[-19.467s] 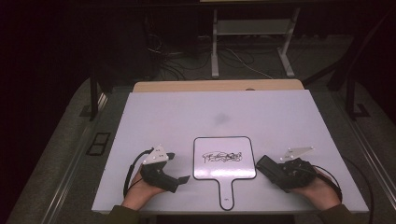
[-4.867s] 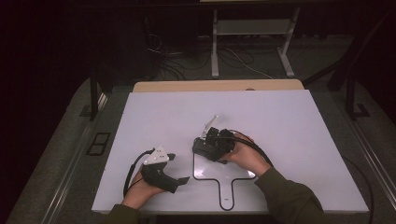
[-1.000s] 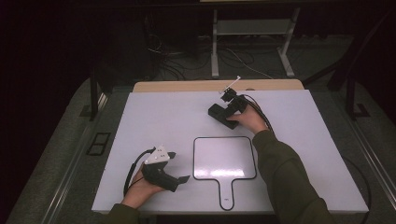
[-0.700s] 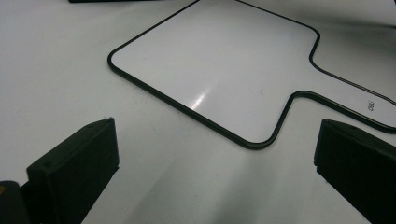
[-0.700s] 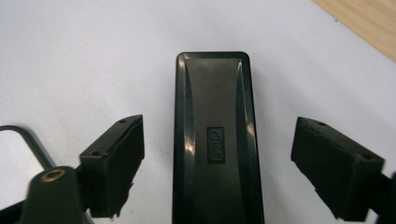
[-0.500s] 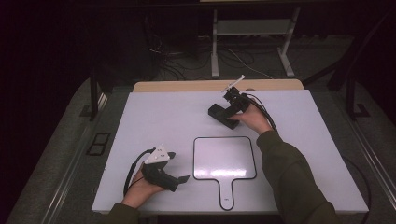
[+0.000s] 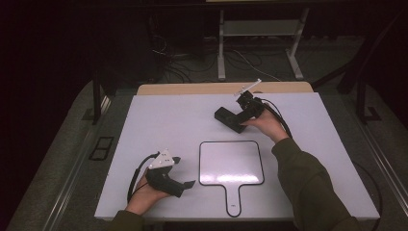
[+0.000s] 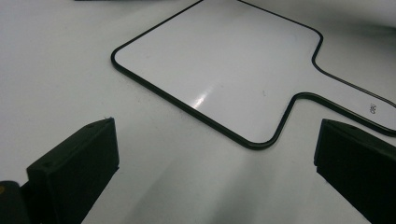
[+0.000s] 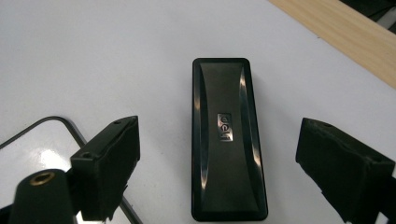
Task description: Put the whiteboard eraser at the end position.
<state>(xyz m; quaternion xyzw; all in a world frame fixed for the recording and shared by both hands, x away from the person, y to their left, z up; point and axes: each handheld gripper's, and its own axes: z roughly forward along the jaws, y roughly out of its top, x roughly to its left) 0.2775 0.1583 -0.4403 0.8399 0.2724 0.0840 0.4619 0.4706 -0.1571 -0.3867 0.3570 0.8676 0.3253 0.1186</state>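
Small metal badge at centre of black eraser [image 9: 229, 140], right gripper view: raised letters read "deli", running lengthwise along the body, so turned sideways in frame. Tiny dark printed mark on handle of whiteboard paddle [image 8: 372, 108], left gripper view: too small and blurred to read. Same mark seen as a speck near handle end in high view [image 7: 233, 204]: illegible. No other text, numbers or signs readable on table [image 7: 159, 120] or elsewhere.

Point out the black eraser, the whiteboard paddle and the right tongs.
Black eraser [image 9: 229, 140]: right gripper view, top face.
Whiteboard paddle [image 7: 231, 162]: high view, blank face.
Right tongs [image 9: 233, 172]: right gripper view, midway between open jaws.
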